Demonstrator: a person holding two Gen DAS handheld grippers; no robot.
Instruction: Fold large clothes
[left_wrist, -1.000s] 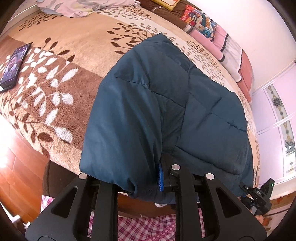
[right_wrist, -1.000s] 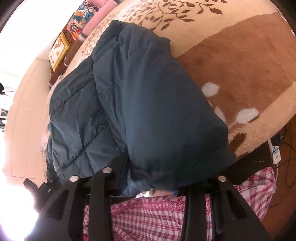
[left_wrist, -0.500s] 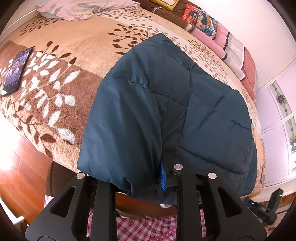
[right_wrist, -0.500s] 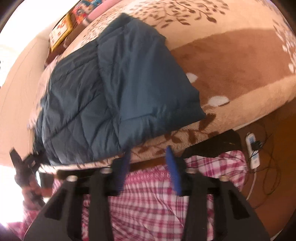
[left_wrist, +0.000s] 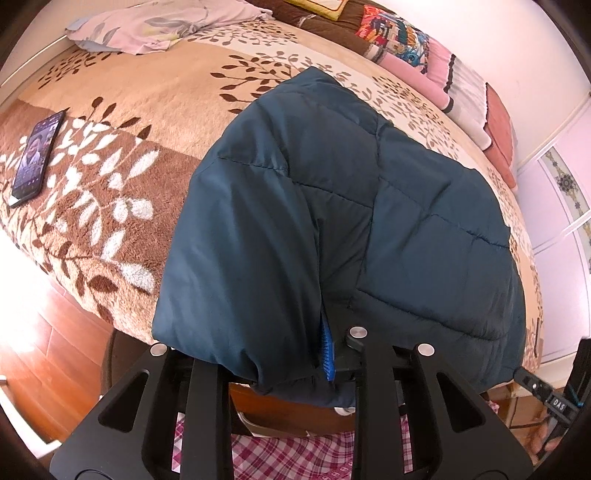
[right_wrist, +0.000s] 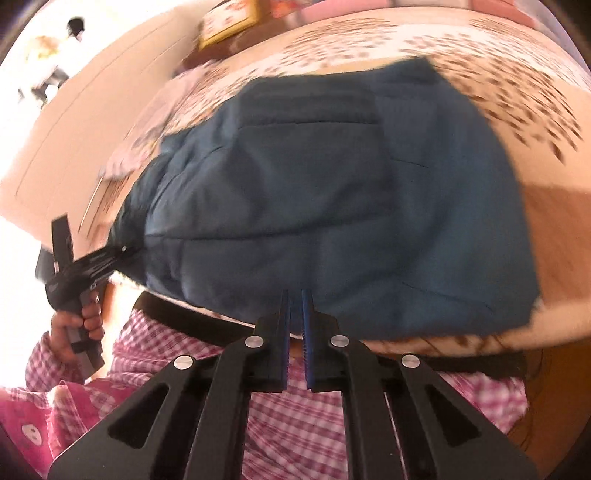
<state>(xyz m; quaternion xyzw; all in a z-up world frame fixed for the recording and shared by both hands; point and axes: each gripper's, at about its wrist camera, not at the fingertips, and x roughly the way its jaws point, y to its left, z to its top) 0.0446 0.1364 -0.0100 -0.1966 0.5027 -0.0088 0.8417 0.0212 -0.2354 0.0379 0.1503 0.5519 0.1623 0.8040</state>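
Observation:
A dark teal quilted jacket (left_wrist: 332, 203) lies folded on the bed, its near hem at the bed's edge. My left gripper (left_wrist: 295, 354) is shut on that hem: fabric bulges over one finger and a blue pad (left_wrist: 328, 347) shows beside it. The right wrist view is blurred; in it the jacket (right_wrist: 332, 203) lies flat, with the left gripper (right_wrist: 123, 253) clamped on its left corner, held by a hand (right_wrist: 74, 325). My right gripper (right_wrist: 295, 306) hovers just short of the hem, jaws closing to a narrow slit, nothing between them.
The bed carries a beige and brown leaf-patterned blanket (left_wrist: 129, 110). A phone (left_wrist: 35, 158) lies at its left. A pale crumpled cloth (left_wrist: 155, 26) and pillows (left_wrist: 443, 70) line the far side. Wooden floor (left_wrist: 44, 350) and pink checked clothing (right_wrist: 295, 424) are below.
My right gripper let go of the jacket's hem, pulled back and up while rolling, and its jaws came nearly together. The hem now rests on the bed. The left gripper kept its grip.

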